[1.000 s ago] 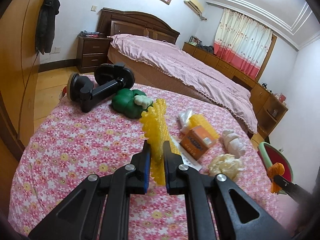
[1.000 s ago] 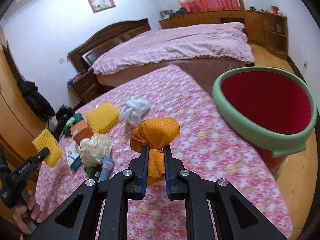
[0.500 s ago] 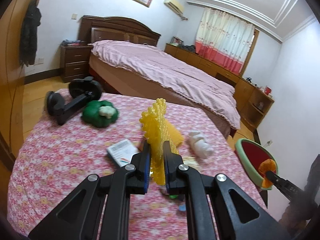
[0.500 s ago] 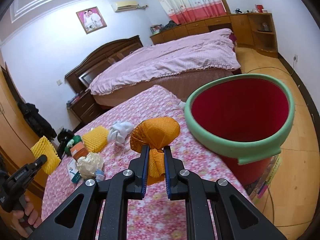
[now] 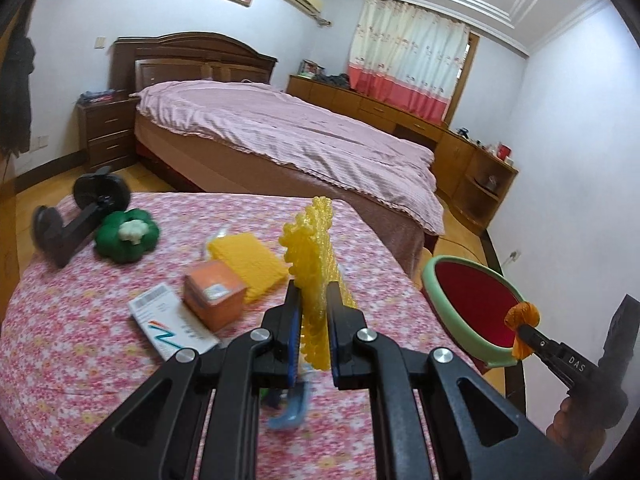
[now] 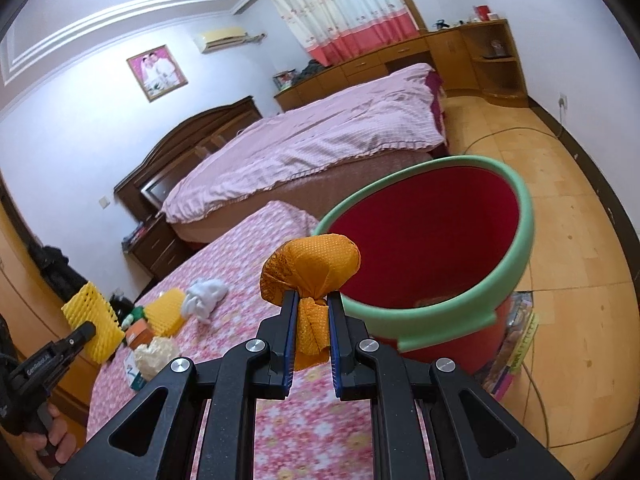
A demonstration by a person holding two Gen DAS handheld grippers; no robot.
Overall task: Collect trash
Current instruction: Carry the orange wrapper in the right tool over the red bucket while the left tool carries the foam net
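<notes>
Right wrist view: right tongs (image 6: 312,328) closed tight on the knotted neck of an orange mesh wad (image 6: 310,270), whose puffed head stands above the tips.
Orange wad's place: in the air, at the near rim of the red bin (image 6: 436,312) with the green lip; seen from the left wrist camera it sits at the bin's near edge (image 5: 522,314), not clearly over the opening.
Left tongs: left tongs (image 5: 314,316) clamped shut on a yellow foam net (image 5: 310,248), held upright above the table (image 5: 72,344), well short of the bin.
Bin: on the floor just beside the table's end, mouth open and tilted toward the cameras; something small may lie at the bottom, too dim to name.
Step in hand: carrying both pieces to the bin, I judge, orange first.
Doing it well: bring the orange wad past the green lip and over the red hollow before letting go; the mesh is light and may cling to a pad, so open wide. Keep the left piece back until the right hand clears the rim.
Left on the table: flat yellow foam sleeve (image 5: 250,262), orange box (image 5: 214,294), white card packet (image 5: 172,326), white crumpled wad (image 6: 204,294), cream paper ball (image 6: 154,354), a blurred blue thing (image 5: 290,412).
Probably not trash: green toy (image 5: 126,234), black stand (image 5: 76,216).
</notes>
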